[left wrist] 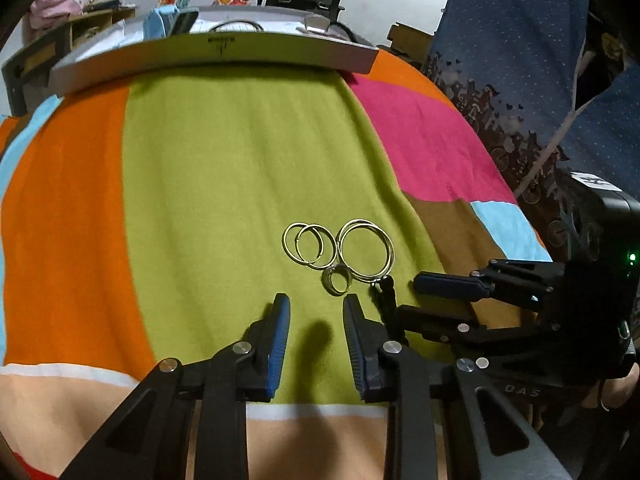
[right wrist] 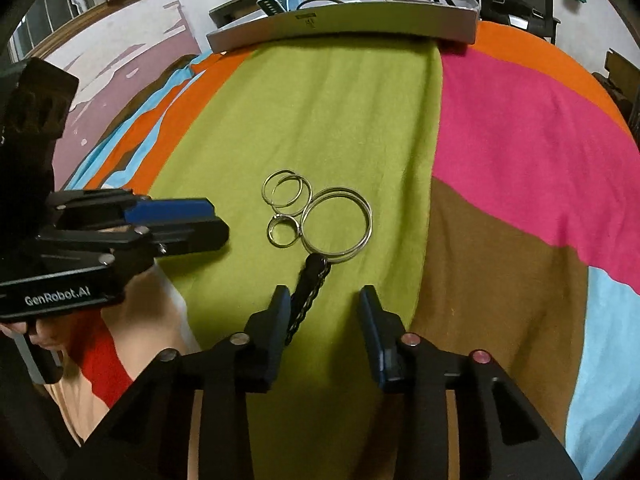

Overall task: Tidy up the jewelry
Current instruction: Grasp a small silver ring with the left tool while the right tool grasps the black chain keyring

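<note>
- Your left gripper [left wrist: 316, 320] and right gripper [right wrist: 324, 308]: jaws apart, empty.
- Hoops [right wrist: 337, 222], ring [right wrist: 282, 231], chain [right wrist: 308, 292] lie mid-blanket [right wrist: 340, 100]; tray [right wrist: 360, 24] at far edge — sorting seemingly unstarted.

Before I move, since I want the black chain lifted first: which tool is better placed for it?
Right. The black chain runs in between the open fingers of the right tool. The left tool, also open, points at the small ring.

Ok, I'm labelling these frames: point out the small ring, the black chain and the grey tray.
small ring [right wrist: 283, 232], right wrist view, its near rim.
black chain [right wrist: 307, 298], right wrist view, mid-length.
grey tray [left wrist: 216, 58], left wrist view, front wall.
</note>
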`<state>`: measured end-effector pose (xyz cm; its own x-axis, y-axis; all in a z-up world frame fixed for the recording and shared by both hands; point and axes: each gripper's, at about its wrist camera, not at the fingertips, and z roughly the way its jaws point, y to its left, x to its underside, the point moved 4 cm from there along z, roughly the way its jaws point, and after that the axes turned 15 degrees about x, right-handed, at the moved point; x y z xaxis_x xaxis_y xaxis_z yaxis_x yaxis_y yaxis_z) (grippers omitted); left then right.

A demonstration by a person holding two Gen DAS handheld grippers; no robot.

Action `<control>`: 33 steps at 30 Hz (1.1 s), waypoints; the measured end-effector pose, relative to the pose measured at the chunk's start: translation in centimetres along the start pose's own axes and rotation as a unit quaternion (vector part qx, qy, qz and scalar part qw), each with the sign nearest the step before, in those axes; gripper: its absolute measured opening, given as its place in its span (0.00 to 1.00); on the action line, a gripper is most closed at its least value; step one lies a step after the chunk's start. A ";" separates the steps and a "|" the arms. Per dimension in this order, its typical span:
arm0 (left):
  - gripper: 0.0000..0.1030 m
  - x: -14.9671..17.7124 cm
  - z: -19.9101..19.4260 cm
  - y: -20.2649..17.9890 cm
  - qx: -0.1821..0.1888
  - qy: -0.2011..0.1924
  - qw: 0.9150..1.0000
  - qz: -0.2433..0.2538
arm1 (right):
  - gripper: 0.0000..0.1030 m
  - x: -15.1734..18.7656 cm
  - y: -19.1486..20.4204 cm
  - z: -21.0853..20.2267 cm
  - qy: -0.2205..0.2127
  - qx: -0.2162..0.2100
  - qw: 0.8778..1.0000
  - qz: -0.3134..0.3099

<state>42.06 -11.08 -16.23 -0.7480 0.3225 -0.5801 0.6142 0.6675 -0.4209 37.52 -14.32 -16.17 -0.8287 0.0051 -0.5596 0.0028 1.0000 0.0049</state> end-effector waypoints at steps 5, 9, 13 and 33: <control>0.20 -0.2 0.8 0.2 0.014 0.004 1.000 -0.003 | 0.30 -0.2 0.7 0.8 0.000 -0.005 1.000 -0.004; 0.19 -0.3 1.7 0.6 0.026 0.015 0.999 -0.014 | 0.30 -0.4 1.4 1.4 0.001 0.000 1.000 -0.015; 0.18 -0.5 2.2 1.0 0.036 0.020 0.999 -0.026 | 0.27 -0.6 1.6 1.8 0.003 0.004 1.000 -0.019; 0.07 -1.1 4.9 1.0 0.042 0.041 0.997 -0.048 | 0.14 -1.5 0.2 2.7 -0.003 0.012 1.000 0.004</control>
<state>44.75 -14.01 -19.40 -0.8207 0.3147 -0.4769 0.5543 0.6414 -0.5305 40.26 -14.15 -17.57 -0.8253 0.0135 -0.5646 0.0238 0.9997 -0.0110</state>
